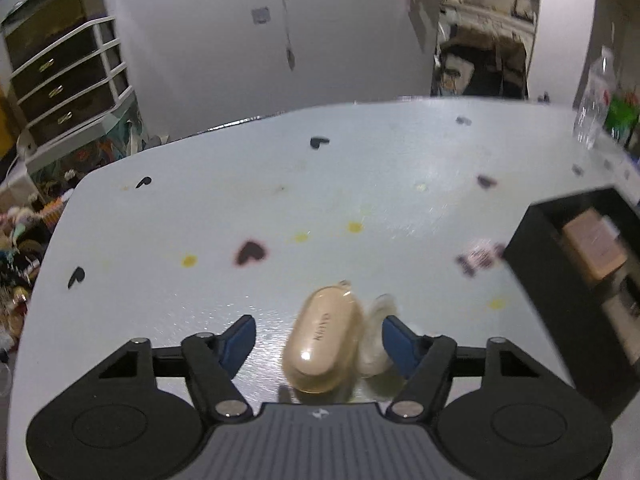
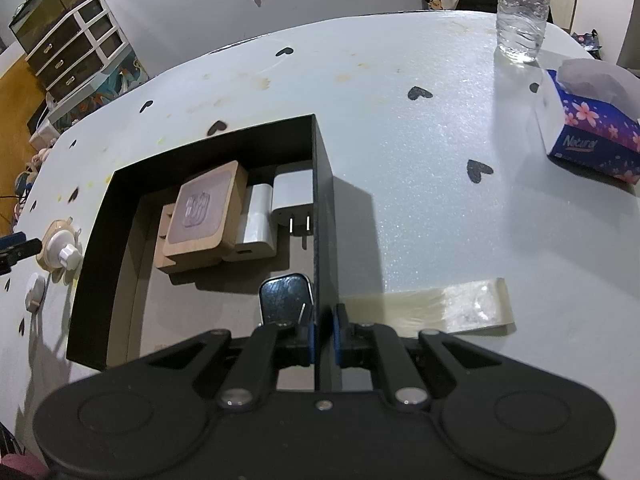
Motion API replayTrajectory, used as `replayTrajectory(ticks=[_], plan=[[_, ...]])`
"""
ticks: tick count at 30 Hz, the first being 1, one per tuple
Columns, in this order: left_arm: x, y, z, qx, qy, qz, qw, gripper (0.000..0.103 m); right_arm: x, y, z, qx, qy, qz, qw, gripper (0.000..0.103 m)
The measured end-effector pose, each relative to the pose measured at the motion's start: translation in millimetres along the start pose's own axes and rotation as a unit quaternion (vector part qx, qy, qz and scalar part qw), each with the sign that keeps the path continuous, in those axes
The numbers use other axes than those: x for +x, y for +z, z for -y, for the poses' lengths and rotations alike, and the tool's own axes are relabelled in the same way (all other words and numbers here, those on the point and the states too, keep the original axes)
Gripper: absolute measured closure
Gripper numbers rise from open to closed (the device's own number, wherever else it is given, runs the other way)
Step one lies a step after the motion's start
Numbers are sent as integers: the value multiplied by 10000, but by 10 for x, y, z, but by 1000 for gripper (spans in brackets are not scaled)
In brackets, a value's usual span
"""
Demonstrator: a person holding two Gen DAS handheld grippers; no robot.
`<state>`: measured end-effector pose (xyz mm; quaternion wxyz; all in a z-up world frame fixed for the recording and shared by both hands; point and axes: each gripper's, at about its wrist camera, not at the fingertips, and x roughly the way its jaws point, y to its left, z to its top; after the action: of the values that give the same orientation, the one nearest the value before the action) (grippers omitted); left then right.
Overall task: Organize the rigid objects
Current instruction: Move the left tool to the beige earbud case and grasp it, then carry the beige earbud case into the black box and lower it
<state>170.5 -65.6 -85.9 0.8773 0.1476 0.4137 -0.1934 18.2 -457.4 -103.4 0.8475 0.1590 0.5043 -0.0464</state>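
Note:
A beige suction hook (image 1: 324, 344) with a white knob lies on the white table between the fingers of my left gripper (image 1: 318, 338), which is open around it. It also shows at the left of the right wrist view (image 2: 60, 246), just outside the black box (image 2: 92, 240). My right gripper (image 2: 323, 330) is shut on the box's right wall (image 2: 322, 208). Inside the box lie a wooden square coaster (image 2: 204, 212), two white chargers (image 2: 292, 196) and a shiny black block (image 2: 286, 298).
A water bottle (image 2: 520, 12) stands at the far right of the table. A tissue box (image 2: 592, 132) lies to the right. A strip of clear tape (image 2: 444, 306) sticks to the table beside the box. A small white disc (image 2: 35, 291) lies near the hook.

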Motion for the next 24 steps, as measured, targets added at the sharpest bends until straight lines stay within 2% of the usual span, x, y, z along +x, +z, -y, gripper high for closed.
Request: replayTrajectory(ticks=[3,9,14,18,21,24], plan=[[127,8,-2,194,49,-159,9997,41,0,3,3,9,-2,-6,10000,94],[251,20,97,425,-142,-347,9984,45,0,6,5,29,-2,-9,10000,94],[329,39,87,275,11,-456,9986,53,11,11,2,32,-14,-21,10000,93],[342,45,78,153,46,-504,9986,53,11,12,1,31,-15,-20,10000,93],[326,64,21,-173,56,-595,9981,54,11,12,1,29,-13,-20,10000,93],[223,53,-7,-402,260,-449,9978,55,11,12,1,35,-11,-19,10000,93]])
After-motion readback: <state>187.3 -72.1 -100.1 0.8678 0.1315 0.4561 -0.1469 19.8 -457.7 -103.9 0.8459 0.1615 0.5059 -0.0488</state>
